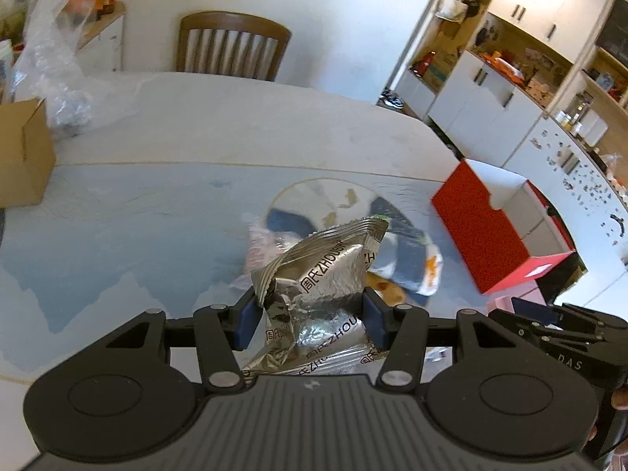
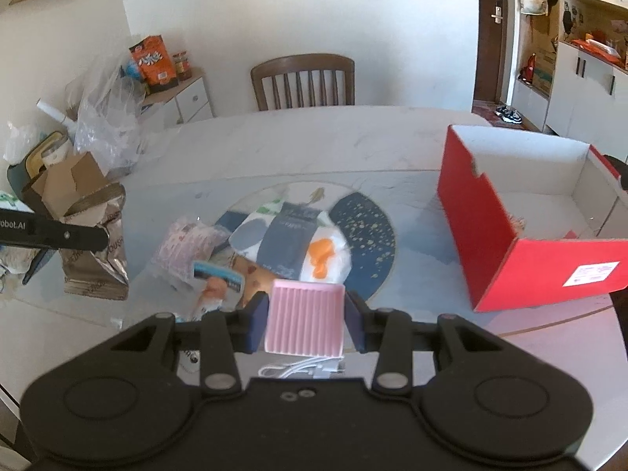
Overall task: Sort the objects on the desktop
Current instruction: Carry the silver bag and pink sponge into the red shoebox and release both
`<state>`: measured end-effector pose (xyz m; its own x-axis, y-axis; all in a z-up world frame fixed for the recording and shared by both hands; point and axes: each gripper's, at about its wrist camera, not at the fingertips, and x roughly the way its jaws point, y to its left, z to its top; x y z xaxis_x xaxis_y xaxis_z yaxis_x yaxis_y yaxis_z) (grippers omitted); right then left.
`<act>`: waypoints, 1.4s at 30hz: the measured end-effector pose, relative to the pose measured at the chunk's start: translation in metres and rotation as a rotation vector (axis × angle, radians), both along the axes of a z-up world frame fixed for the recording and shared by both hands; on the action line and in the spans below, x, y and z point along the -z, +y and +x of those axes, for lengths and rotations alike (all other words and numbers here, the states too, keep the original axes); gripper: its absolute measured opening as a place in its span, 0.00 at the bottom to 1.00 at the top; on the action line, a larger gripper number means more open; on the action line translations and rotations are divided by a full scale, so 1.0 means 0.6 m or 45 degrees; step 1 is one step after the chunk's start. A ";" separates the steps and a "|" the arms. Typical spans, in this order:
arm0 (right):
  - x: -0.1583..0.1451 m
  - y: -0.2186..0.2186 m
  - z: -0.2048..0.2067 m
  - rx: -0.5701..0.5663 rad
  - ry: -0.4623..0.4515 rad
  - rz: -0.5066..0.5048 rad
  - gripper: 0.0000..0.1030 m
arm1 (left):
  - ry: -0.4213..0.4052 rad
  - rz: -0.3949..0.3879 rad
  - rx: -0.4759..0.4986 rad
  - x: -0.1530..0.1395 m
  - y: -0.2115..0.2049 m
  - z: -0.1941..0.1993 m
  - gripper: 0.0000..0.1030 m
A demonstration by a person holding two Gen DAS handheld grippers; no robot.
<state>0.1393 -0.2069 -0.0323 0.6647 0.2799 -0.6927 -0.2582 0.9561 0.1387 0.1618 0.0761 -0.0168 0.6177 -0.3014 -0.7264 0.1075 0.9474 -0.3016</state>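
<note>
My left gripper [image 1: 312, 314] is shut on a crumpled silver foil snack bag [image 1: 325, 271], held above the table. The same silver bag [image 2: 98, 251] hangs at the left of the right wrist view, with the left gripper's finger [image 2: 59, 233] across it. My right gripper [image 2: 306, 318] is shut on a pink ribbed box [image 2: 304, 316], lifted off the table. A white cable [image 2: 306, 371] lies under it. Below on the round mat [image 2: 369, 231] lie several packets: a blue, white and orange one [image 2: 298, 243] and a pale pink one [image 2: 188, 243].
An open red box [image 2: 482, 235] with a white inside stands at the right; it shows as the red box [image 1: 479, 227] in the left view too. A brown carton [image 1: 23, 157] and a clear plastic bag [image 1: 59, 70] sit at the left. A wooden chair [image 2: 304, 80] stands behind the table.
</note>
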 end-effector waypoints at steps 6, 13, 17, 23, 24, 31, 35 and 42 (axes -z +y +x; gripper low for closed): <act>-0.025 -0.034 0.007 0.023 -0.021 -0.025 0.40 | -0.022 0.030 0.088 -0.013 -0.052 0.014 0.52; -0.033 -0.093 0.022 0.066 -0.025 -0.043 0.40 | -0.032 0.049 0.172 -0.020 -0.130 0.044 0.52; -0.038 -0.132 0.039 0.096 -0.026 -0.047 0.40 | -0.042 0.046 0.223 -0.025 -0.183 0.070 0.52; -0.044 -0.203 0.068 0.125 -0.051 -0.081 0.40 | -0.077 0.055 0.327 -0.037 -0.288 0.113 0.52; -0.044 -0.216 0.073 0.131 -0.056 -0.087 0.40 | -0.082 0.058 0.343 -0.038 -0.305 0.120 0.52; -0.045 -0.298 0.107 0.156 -0.088 -0.111 0.40 | -0.107 0.070 0.438 -0.047 -0.422 0.167 0.52; -0.043 -0.338 0.130 0.167 -0.102 -0.123 0.40 | -0.124 0.087 0.483 -0.051 -0.480 0.195 0.52; -0.030 -0.389 0.173 0.175 -0.111 -0.129 0.40 | -0.134 0.169 0.541 -0.042 -0.571 0.259 0.52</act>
